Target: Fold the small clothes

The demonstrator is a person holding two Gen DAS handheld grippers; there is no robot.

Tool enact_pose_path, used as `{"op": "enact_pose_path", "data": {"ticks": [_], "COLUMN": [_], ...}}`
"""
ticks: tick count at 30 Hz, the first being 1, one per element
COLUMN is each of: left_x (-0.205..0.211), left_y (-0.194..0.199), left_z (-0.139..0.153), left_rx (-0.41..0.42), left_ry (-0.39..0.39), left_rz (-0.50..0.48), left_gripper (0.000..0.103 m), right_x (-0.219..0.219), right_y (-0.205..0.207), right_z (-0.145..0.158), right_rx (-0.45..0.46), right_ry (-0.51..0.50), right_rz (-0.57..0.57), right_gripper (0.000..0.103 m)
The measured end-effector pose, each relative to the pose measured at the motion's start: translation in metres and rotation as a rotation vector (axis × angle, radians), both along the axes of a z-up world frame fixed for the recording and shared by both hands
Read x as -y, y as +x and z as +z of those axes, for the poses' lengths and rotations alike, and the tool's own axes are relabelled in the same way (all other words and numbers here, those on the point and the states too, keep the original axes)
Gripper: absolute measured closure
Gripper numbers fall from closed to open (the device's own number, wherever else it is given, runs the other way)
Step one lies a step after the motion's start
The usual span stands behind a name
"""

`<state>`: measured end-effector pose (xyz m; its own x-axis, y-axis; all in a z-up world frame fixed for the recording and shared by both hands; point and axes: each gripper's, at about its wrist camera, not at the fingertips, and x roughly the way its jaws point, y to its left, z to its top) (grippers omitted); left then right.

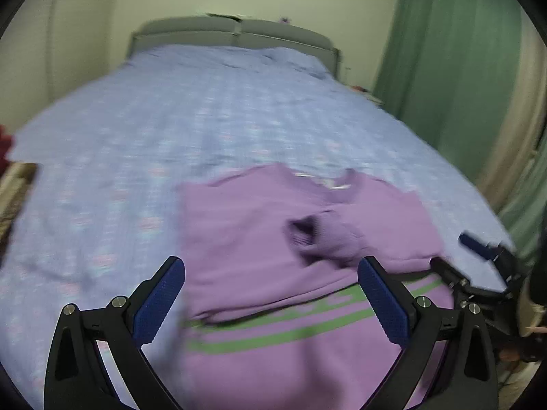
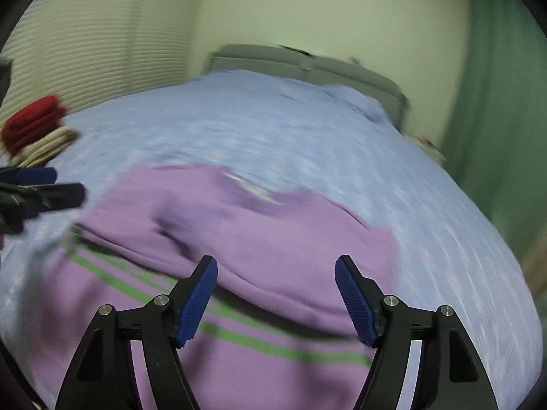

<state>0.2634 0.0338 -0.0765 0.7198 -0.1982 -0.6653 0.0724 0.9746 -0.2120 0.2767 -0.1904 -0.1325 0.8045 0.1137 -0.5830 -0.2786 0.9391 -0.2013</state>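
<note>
- Left gripper hovers with fingers spread wide, empty, above the purple sweater.
- Right gripper is likewise wide apart, holding nothing.
- The sweater lies partly folded on the blue bedspread.
- A stack of folded clothes sits beyond, left.

Left gripper and right gripper, both jaws spread wide, poised above the purple sweater.
</note>
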Motion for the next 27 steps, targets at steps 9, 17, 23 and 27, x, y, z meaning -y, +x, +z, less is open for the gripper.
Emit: {"op": "enact_pose_path", "data": {"ticks": [9,17,23,27], "left_x": [0.024,0.016,0.024,0.022], "left_y": [0.065,0.086,0.086,0.09], "left_z": [-0.036,-0.059,-0.063,-0.067], "left_rx": [-0.207,-0.307,-0.346,-0.353], "left_ry": [-0.22,-0.407,-0.435,-0.47], "left_rz": [0.004,0.071,0.052,0.074], "left_gripper": [0.012,0.031,0.046,0.049], "right_x": [0.09,0.095,0.102,0.104], "right_y": [0.009,0.022,0.025,0.027], "right_z": [-0.028,-0.044,-0.05,-0.051], "right_rx": [-0.113,-0.139,-0.166,-0.17], "right_ry": [0.078,0.125,0.175,0.18], "right_rz": [-0.2,-0.185,-0.198,-0.199], "right_gripper": [0.032,0.032,0.032,0.032]}}
